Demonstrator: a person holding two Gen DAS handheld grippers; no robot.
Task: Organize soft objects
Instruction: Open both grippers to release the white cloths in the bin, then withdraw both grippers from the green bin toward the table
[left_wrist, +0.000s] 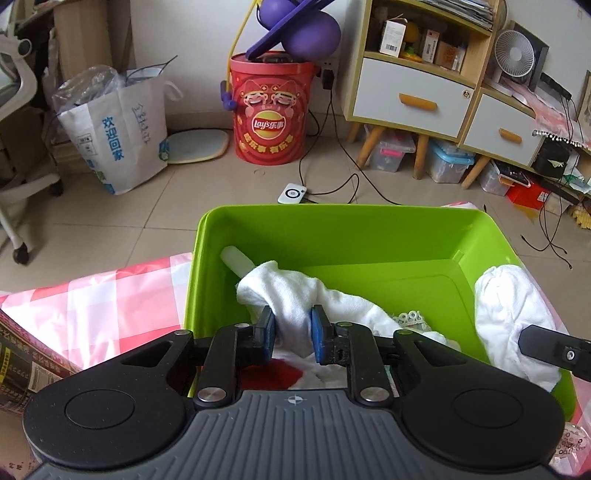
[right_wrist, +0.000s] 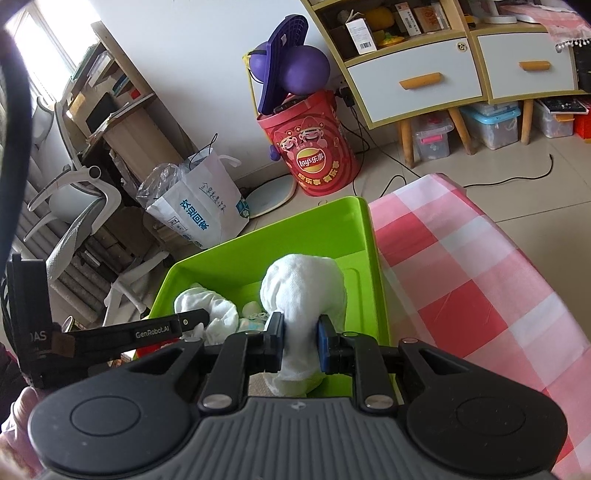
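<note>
A green plastic bin (left_wrist: 332, 212) stands on a pink checked cloth (left_wrist: 110, 295). My left gripper (left_wrist: 293, 332) hangs over the bin's near left part, its blue pads pressing on a crumpled white cloth (left_wrist: 295, 291) that trails down into the bin. Under it lie more soft items, one with red on it. In the right wrist view my right gripper (right_wrist: 301, 343) is shut on a bunched white towel (right_wrist: 303, 284), held above the bin's (right_wrist: 258, 236) right side. That same towel (left_wrist: 509, 314) shows at the right rim in the left wrist view.
A red Lay's bucket (left_wrist: 271, 110) with purple balls stands by the wall, beside a white paper bag (left_wrist: 118, 133). A cabinet on wooden legs (left_wrist: 413, 96) with storage boxes beneath is at the right. Black cables (left_wrist: 332, 155) cross the tiled floor. An office chair (right_wrist: 74, 192) stands left.
</note>
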